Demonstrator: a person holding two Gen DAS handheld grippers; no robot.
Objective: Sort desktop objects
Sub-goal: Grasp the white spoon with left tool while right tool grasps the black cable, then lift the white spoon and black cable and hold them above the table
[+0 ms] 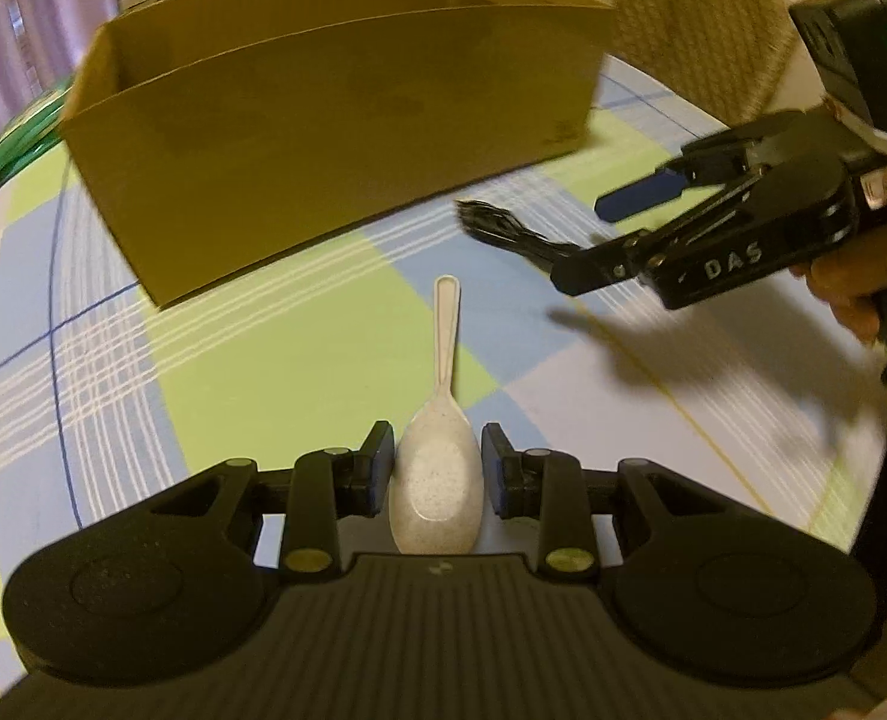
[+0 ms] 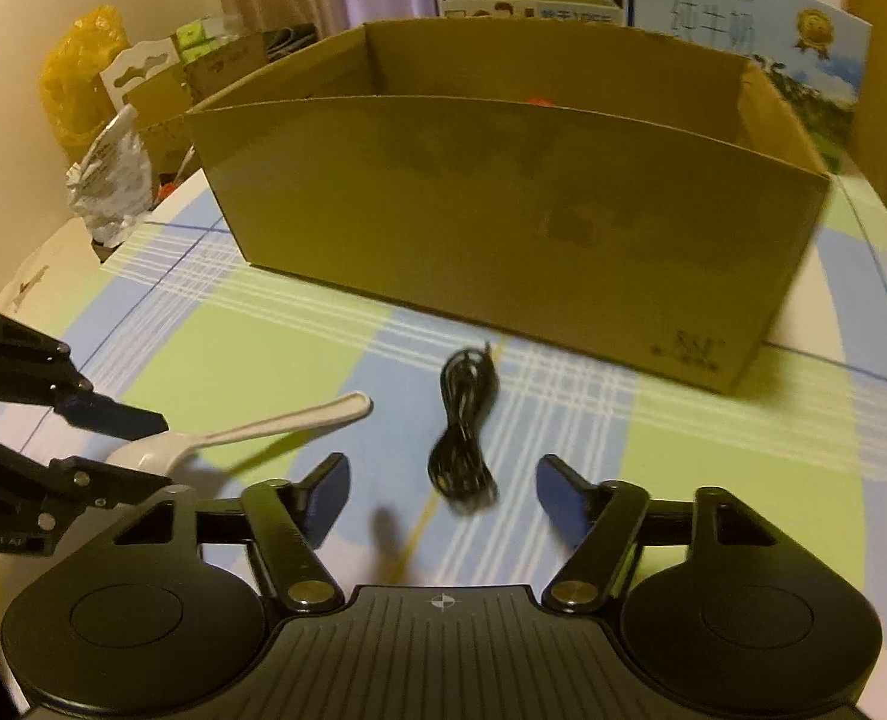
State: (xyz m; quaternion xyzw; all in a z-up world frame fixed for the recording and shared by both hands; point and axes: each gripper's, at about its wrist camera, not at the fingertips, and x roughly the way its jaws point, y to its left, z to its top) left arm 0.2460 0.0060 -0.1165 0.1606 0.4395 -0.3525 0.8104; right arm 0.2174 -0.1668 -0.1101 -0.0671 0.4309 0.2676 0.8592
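Observation:
A speckled white spoon (image 1: 437,480) lies with its bowl between my left gripper's fingers (image 1: 383,462), handle pointing away toward the cardboard box (image 1: 335,138). My left gripper (image 1: 438,462) is shut against the bowl's sides; the right wrist view shows the left gripper (image 2: 164,450) pinching the spoon (image 2: 275,426) low over the tablecloth. A coiled black cable (image 2: 464,438) lies on the table, just ahead of and between the spread fingers of my open right gripper (image 2: 443,492). In the left wrist view the right gripper (image 1: 584,243) hovers behind the cable (image 1: 503,228).
The open box (image 2: 503,228) stands across the back of the checked tablecloth (image 2: 263,348), with something orange (image 2: 539,101) barely showing inside. Milk cartons (image 2: 743,30) stand behind it. Crumpled bags (image 2: 113,180) sit at the left table edge. A hand (image 1: 851,294) holds the right gripper.

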